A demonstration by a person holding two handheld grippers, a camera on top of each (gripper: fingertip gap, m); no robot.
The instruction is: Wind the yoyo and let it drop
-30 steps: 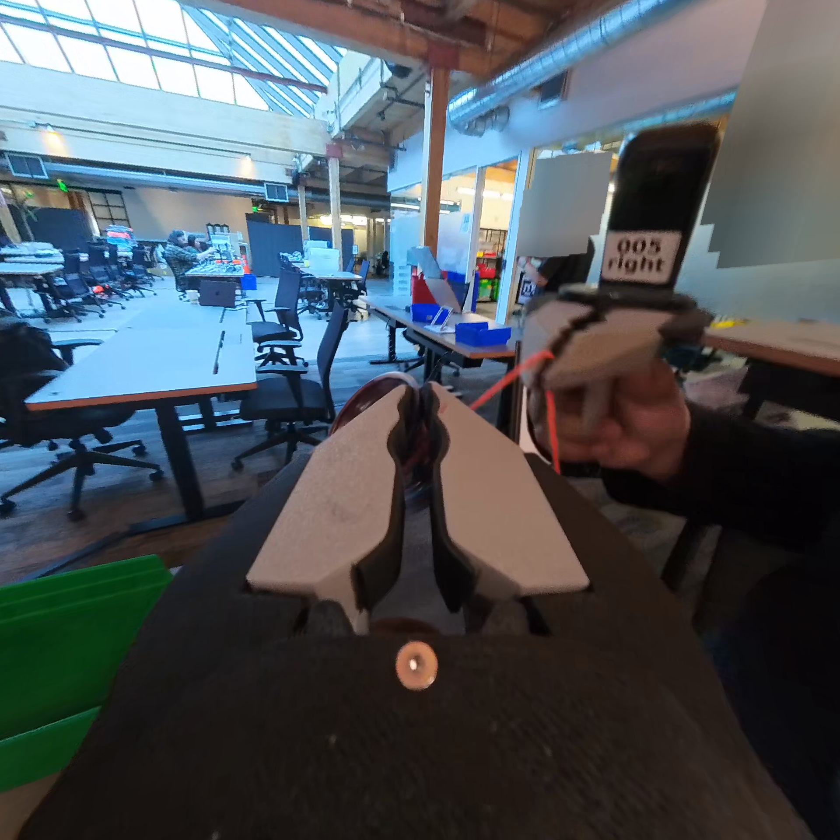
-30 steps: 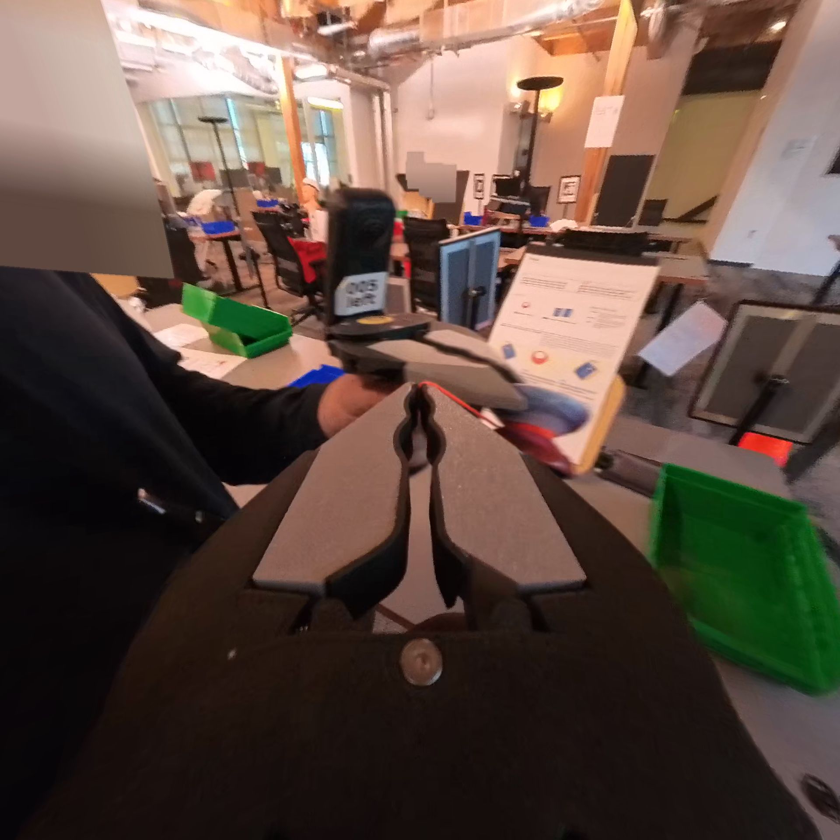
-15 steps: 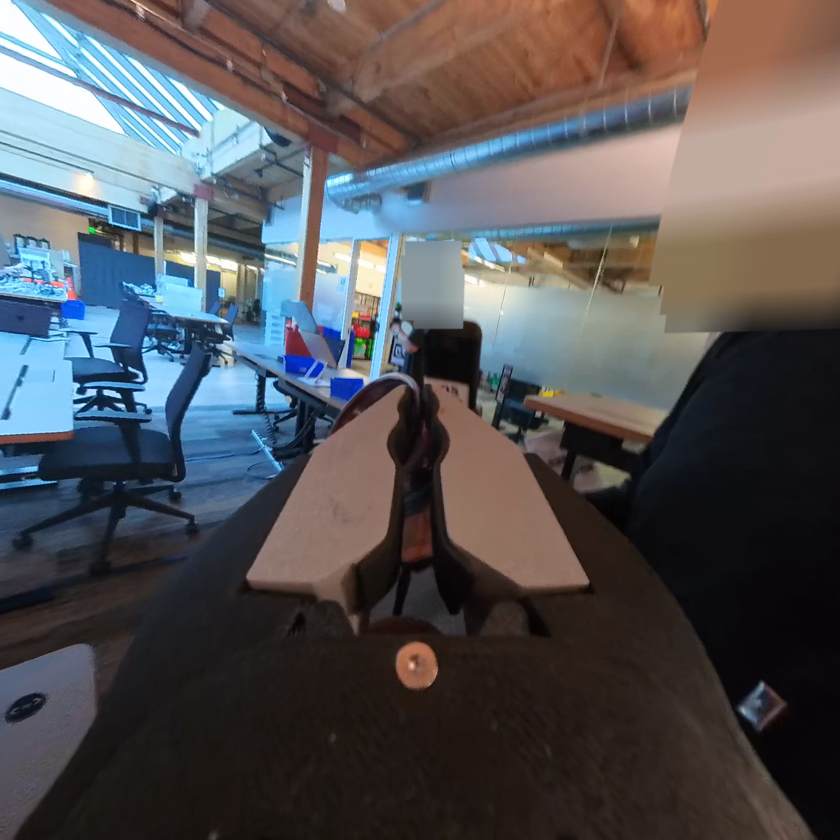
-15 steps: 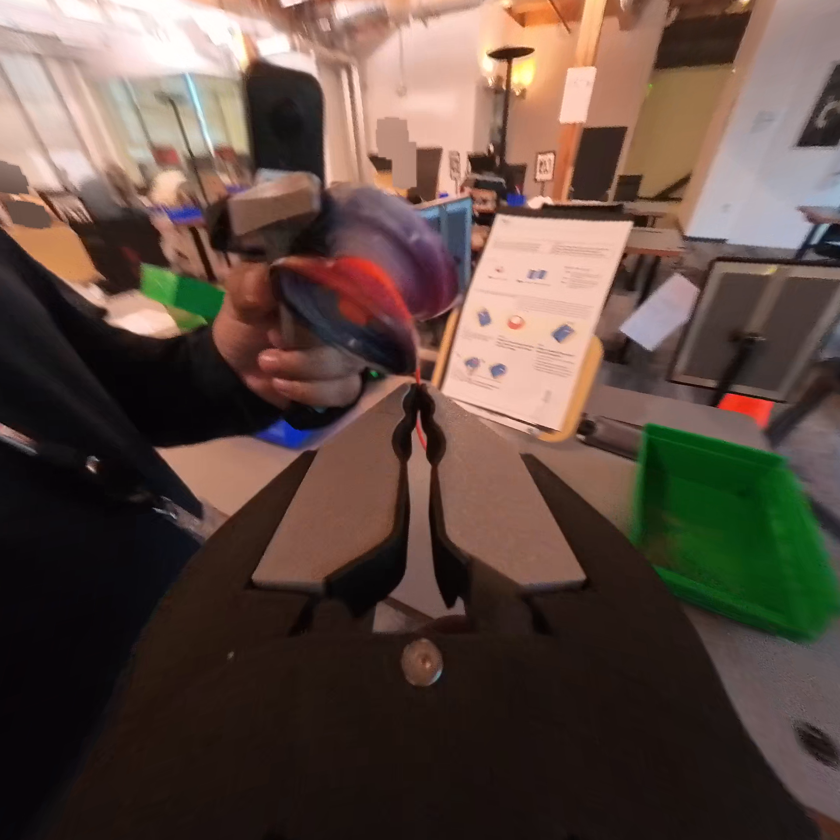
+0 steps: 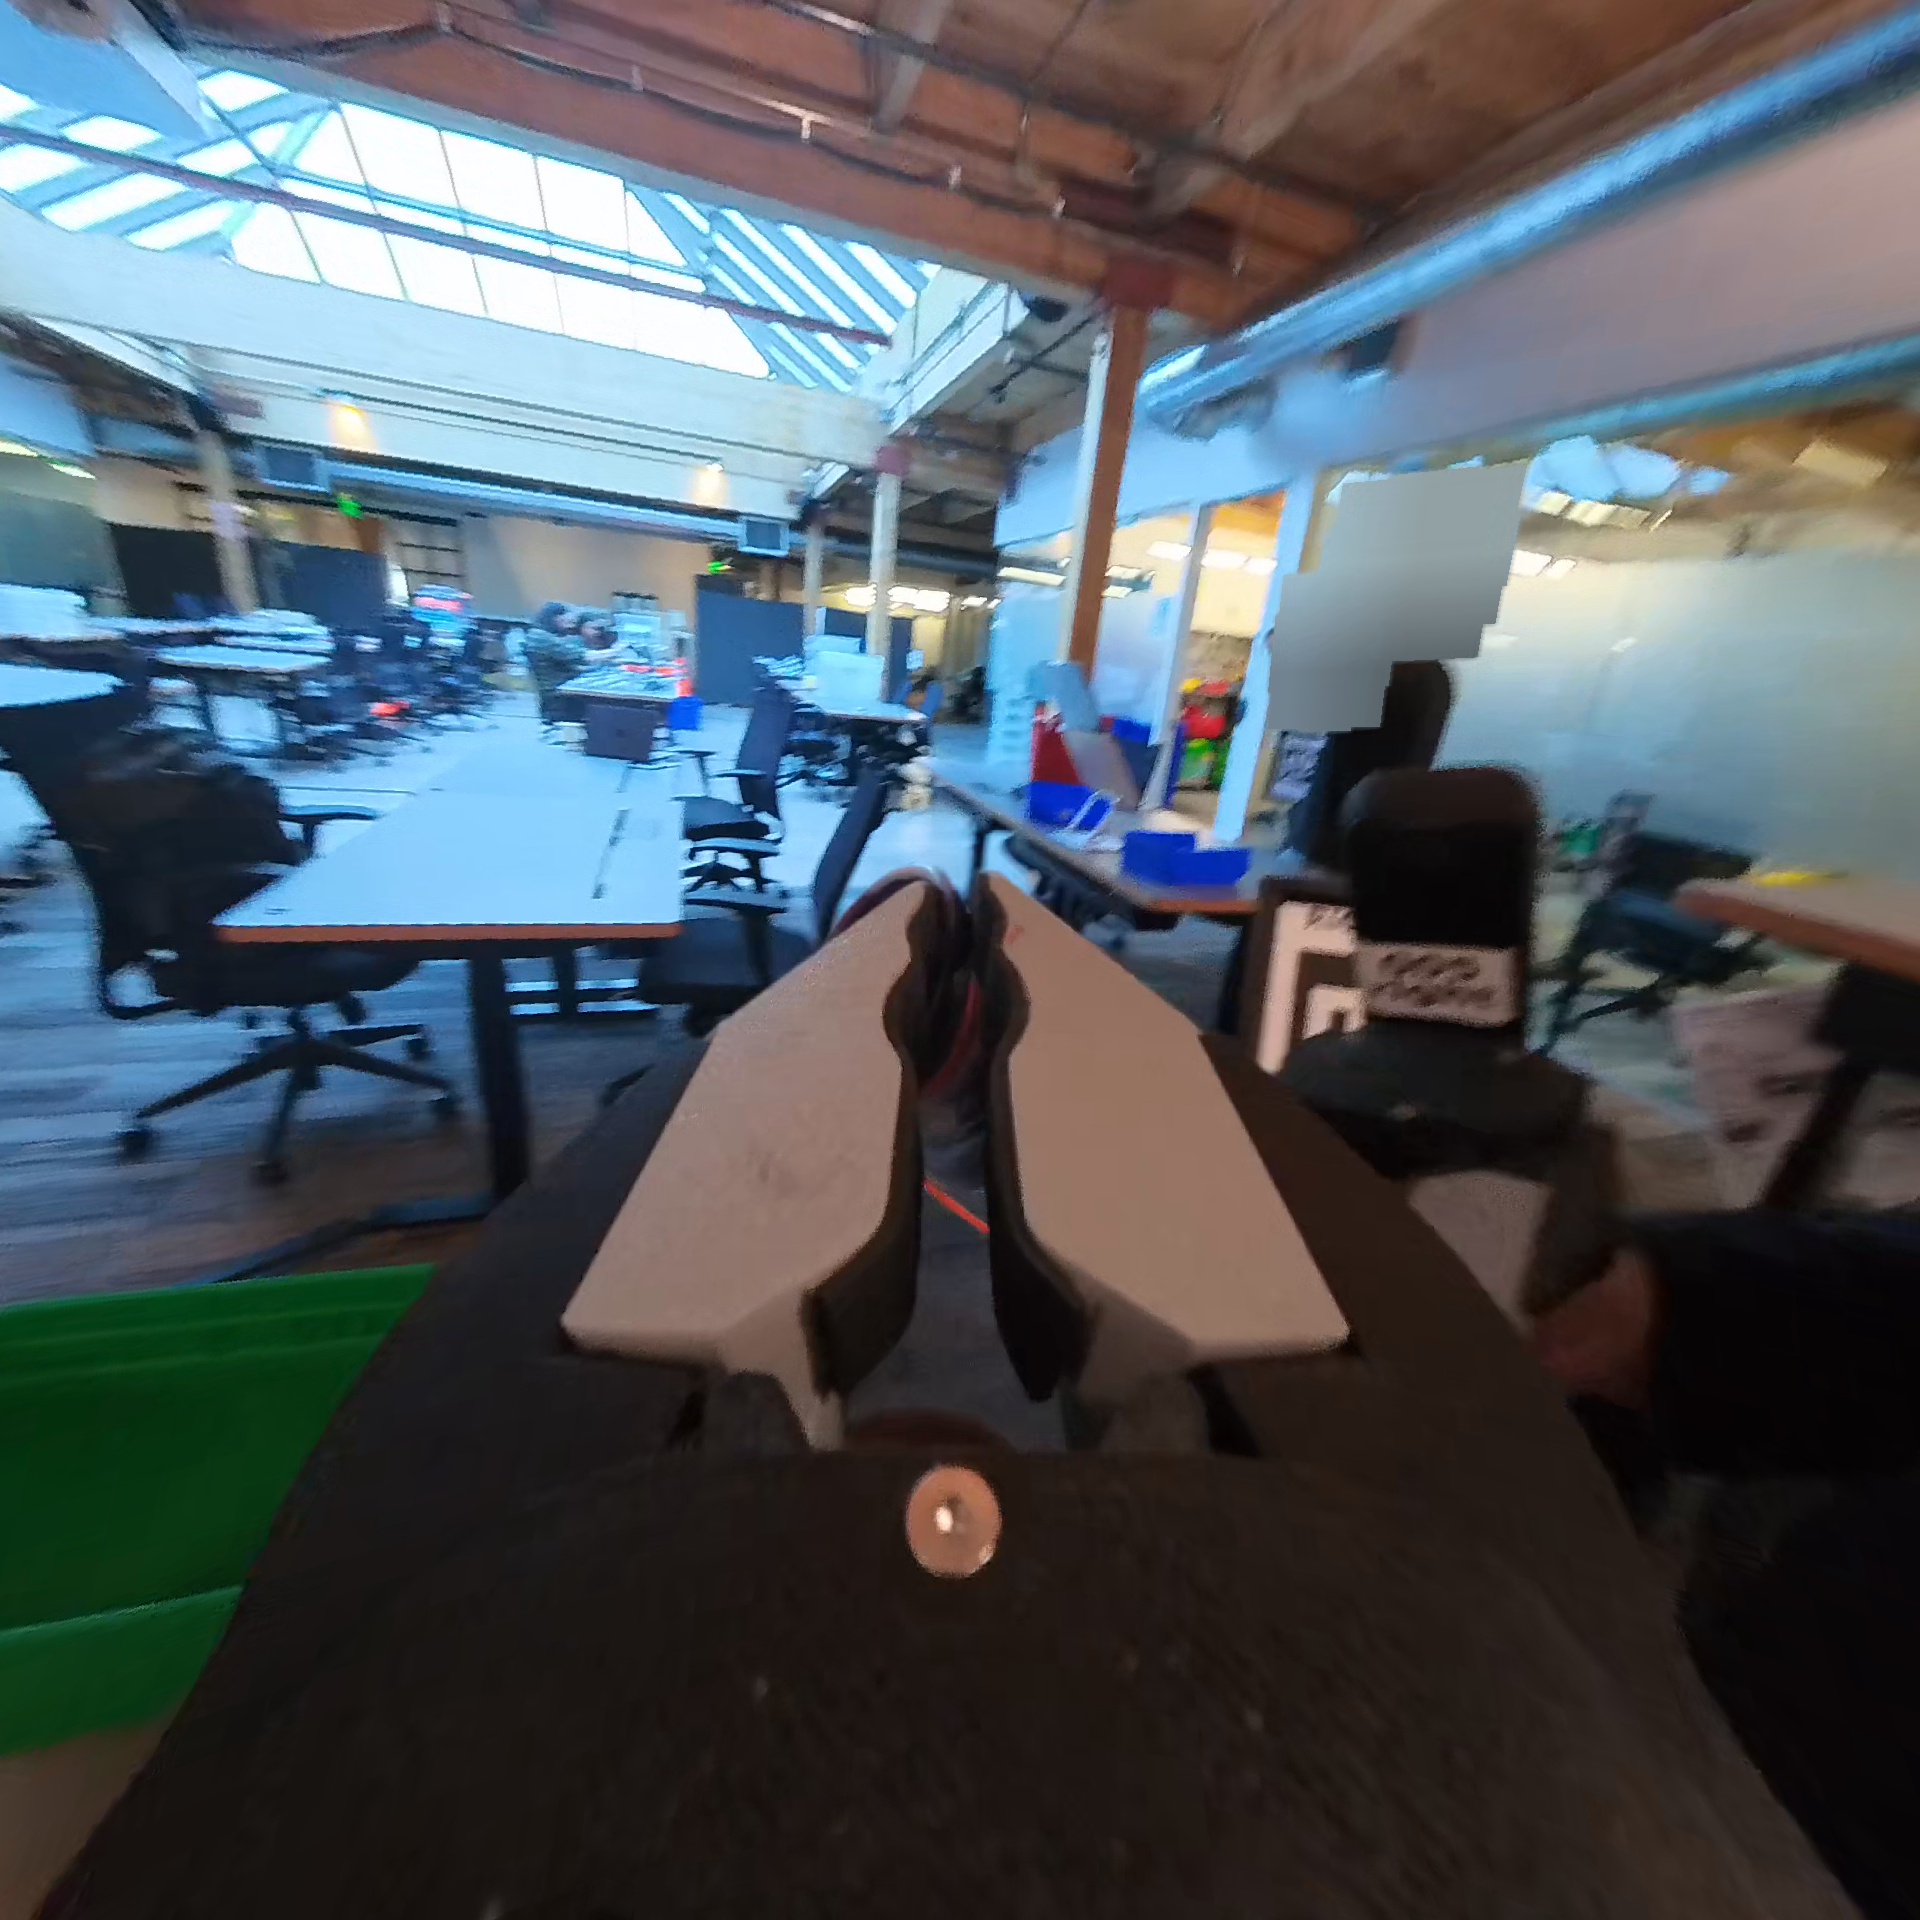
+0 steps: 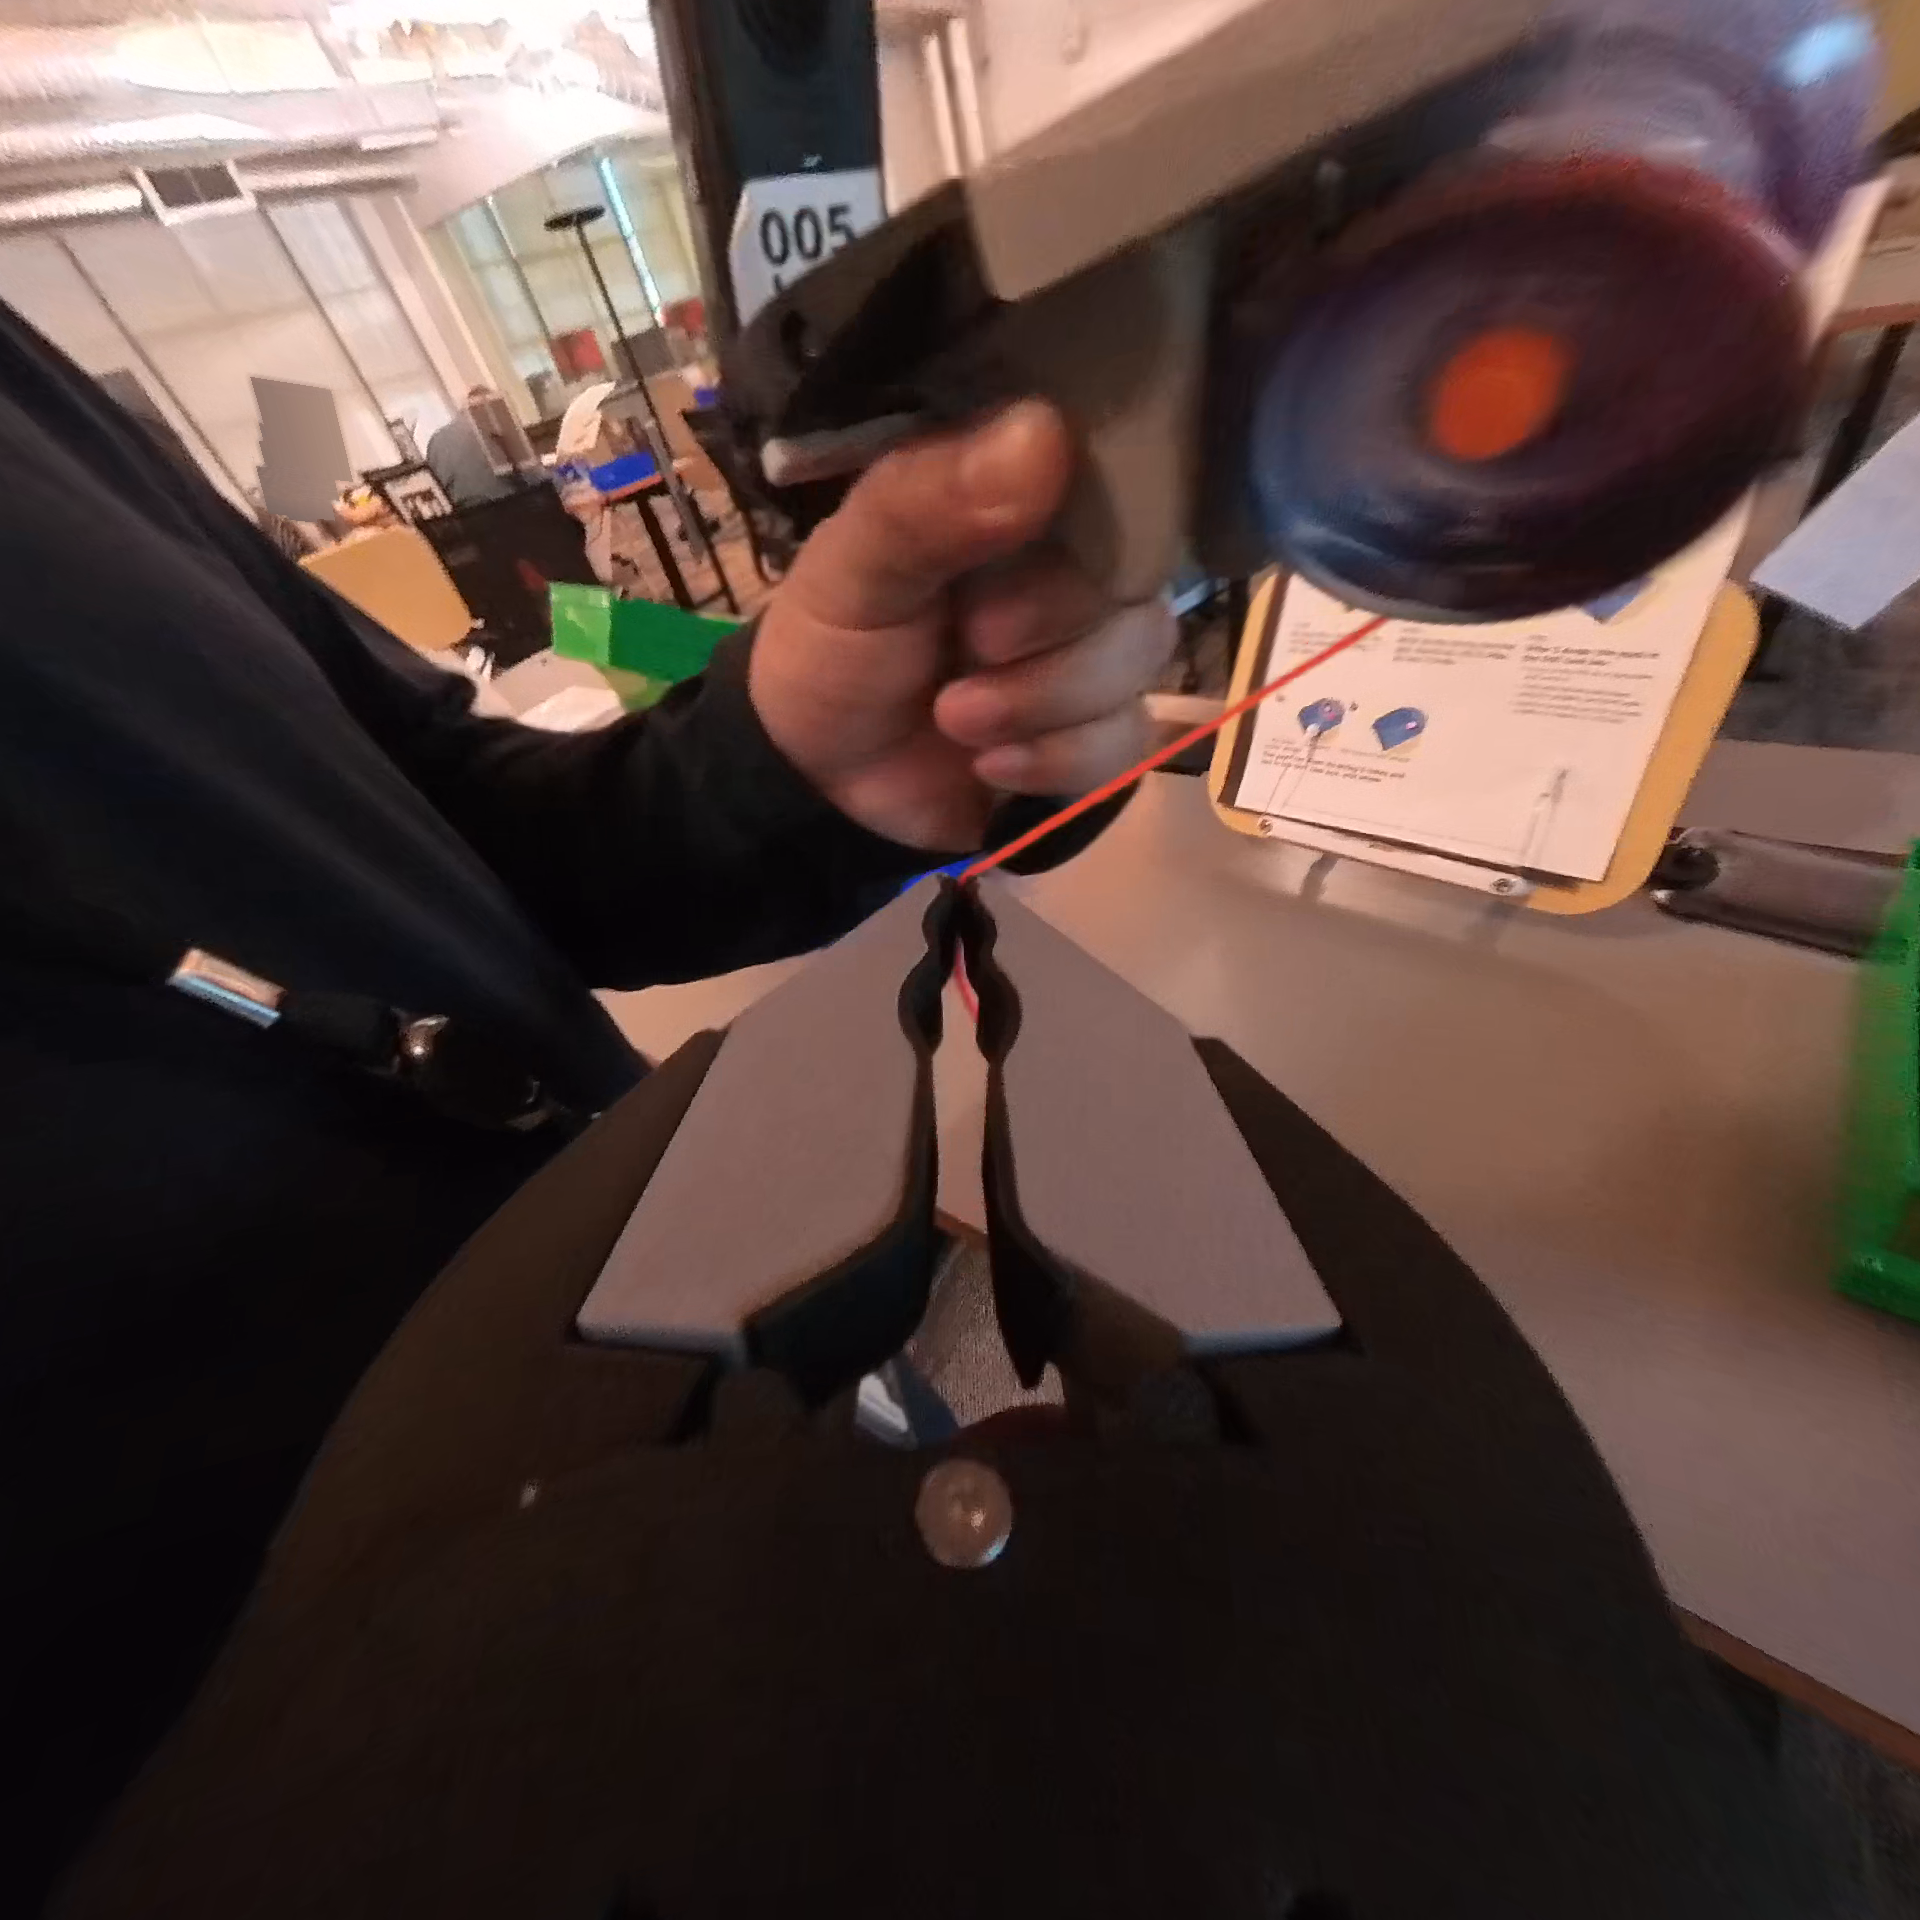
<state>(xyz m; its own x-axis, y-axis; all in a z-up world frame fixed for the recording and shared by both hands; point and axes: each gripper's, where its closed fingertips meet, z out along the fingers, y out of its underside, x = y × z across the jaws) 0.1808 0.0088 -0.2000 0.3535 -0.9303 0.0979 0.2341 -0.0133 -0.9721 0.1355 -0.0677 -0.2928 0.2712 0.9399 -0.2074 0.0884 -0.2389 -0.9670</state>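
Tongs [image 6: 958, 883] over grey table [image 6: 1455, 1091], open-plan office.

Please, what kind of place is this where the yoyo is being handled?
Most likely a large open-plan office or workshop: long desks with rolling office chairs, a skylight and exposed ceiling ducts overhead, and green storage bins on the worktable.

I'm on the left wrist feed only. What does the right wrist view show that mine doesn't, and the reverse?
Only the right wrist view shows the yoyo's face with its orange centre, the red string running taut to the right gripper's pinching tips, and the instruction sheet.

Only the left view shows the open office with desks.

Both show the yoyo clamped in the left gripper, and green bins.
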